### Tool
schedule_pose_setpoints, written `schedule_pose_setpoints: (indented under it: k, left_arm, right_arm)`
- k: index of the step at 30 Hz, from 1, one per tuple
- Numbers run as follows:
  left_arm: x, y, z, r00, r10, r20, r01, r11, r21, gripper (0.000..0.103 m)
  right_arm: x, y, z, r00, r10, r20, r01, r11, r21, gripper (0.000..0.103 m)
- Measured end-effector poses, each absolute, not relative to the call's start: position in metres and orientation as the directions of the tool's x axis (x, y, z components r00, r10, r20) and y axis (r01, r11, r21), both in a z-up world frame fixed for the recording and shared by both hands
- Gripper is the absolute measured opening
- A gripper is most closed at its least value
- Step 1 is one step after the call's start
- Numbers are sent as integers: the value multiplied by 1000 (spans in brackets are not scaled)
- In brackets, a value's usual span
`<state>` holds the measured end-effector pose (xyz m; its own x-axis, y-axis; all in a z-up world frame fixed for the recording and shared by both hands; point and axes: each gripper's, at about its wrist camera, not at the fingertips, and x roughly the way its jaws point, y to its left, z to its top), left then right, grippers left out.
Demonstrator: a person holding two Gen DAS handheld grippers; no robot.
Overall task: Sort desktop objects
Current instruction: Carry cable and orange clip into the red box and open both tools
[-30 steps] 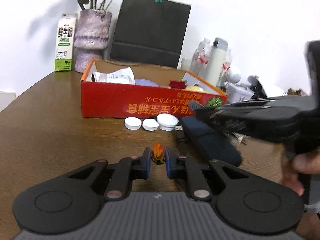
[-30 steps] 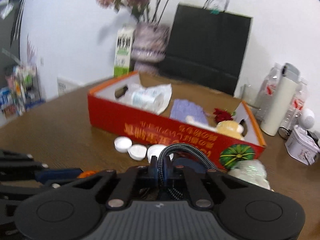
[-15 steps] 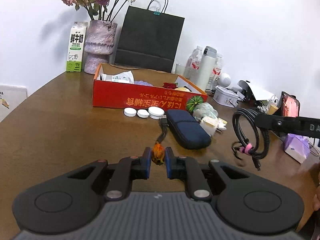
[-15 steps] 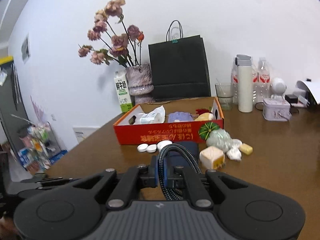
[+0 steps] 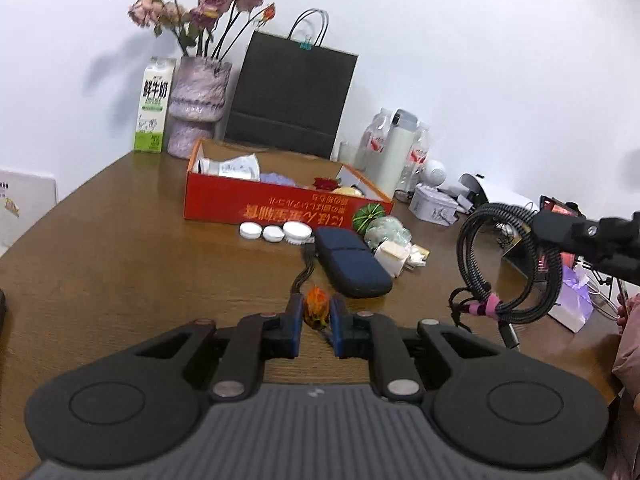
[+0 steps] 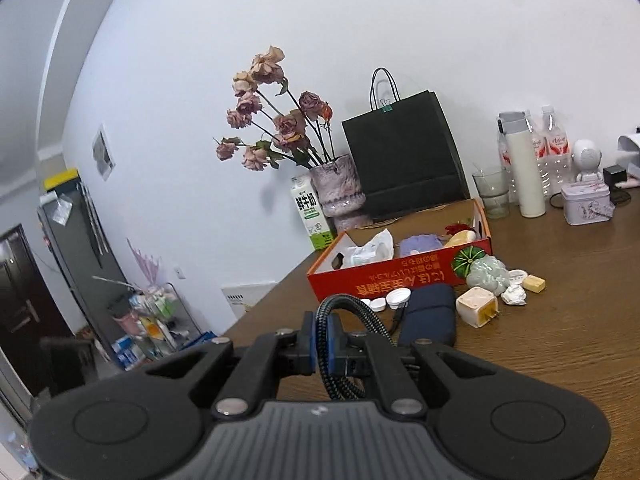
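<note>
**Sorting under way: both hand-held grippers loaded, clutter left beside the box**

The left hand-held gripper is clamped on a small orange object, held above the wooden table. The right hand-held gripper is closed tight on a coiled braided cable, lifted off the table toward its right edge.

The red cardboard box, near the table's far edge, already holds packets, a purple cloth and a few small items. Just in front of it lie three white caps, a dark blue pouch, a white charger plug and small bits, so much sorting seems left.

At the far edge stand a vase of dried roses, a milk carton, a black paper bag and bottles, against a white wall. Beyond the table's left edge is a cluttered shelf.
</note>
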<state>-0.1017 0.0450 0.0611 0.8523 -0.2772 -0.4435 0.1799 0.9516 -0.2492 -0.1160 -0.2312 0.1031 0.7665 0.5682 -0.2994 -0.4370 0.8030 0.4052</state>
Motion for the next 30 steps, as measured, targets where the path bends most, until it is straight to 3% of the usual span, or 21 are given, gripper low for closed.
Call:
schedule_pose_setpoints:
  k: [10, 19, 24, 30]
  left_arm:
    - [-55, 53, 68, 882, -222, -417, 139, 965, -221, 15]
    - [83, 68, 116, 913, -190, -360, 130, 974, -186, 15]
    - [203, 63, 125, 860, -232, -455, 127, 960, -250, 15]
    - [319, 32, 78, 746, -171, -643, -4, 965, -261, 15]
  right_arm:
    - [-72, -228, 115, 756, 590, -283, -447, 782, 435, 4]
    - [58, -184, 154, 794, 533, -291, -480, 845, 237, 4]
    - [167, -148, 158, 837, 432, -335, -431, 899, 80, 4]
    - [320, -130, 91, 744, 362, -562, -338, 929, 150, 4]
